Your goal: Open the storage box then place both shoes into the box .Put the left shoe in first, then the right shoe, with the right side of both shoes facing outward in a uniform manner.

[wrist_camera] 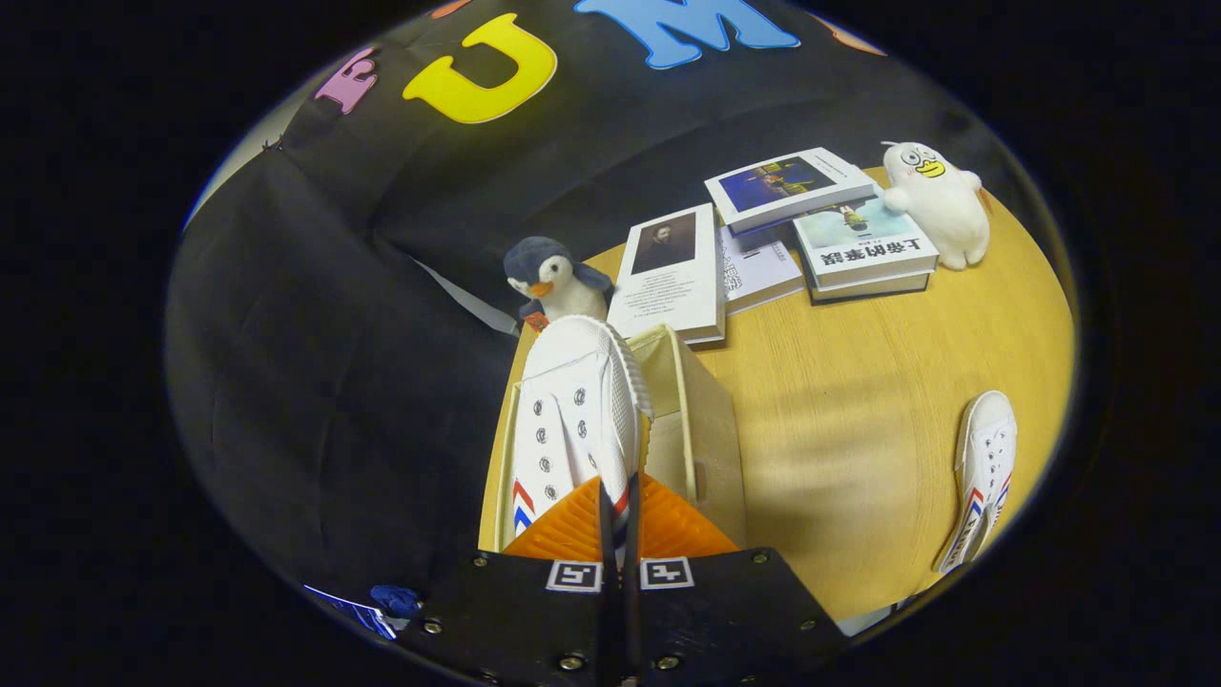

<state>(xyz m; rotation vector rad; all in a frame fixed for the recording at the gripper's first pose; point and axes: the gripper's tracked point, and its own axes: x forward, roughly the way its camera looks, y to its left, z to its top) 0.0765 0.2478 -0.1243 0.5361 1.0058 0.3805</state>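
Observation:
My gripper [618, 510] is shut on a white canvas shoe [568, 410], pinching its heel edge between both fingers. The shoe lies on its side with its toe pointing away, hanging over the open top of the beige storage box [706, 429] and partly inside it. The eyelets and the red-and-blue stripe face left. A second white shoe [983, 468] with the same stripes lies on the wooden table [858, 420] well to the right of the box, apart from it.
Beyond the box stand a penguin plush [553, 277], several books [672, 272] laid flat or stacked, and a white duck plush [940, 200] at the far right. A person's dark garment covers the left side beside the box.

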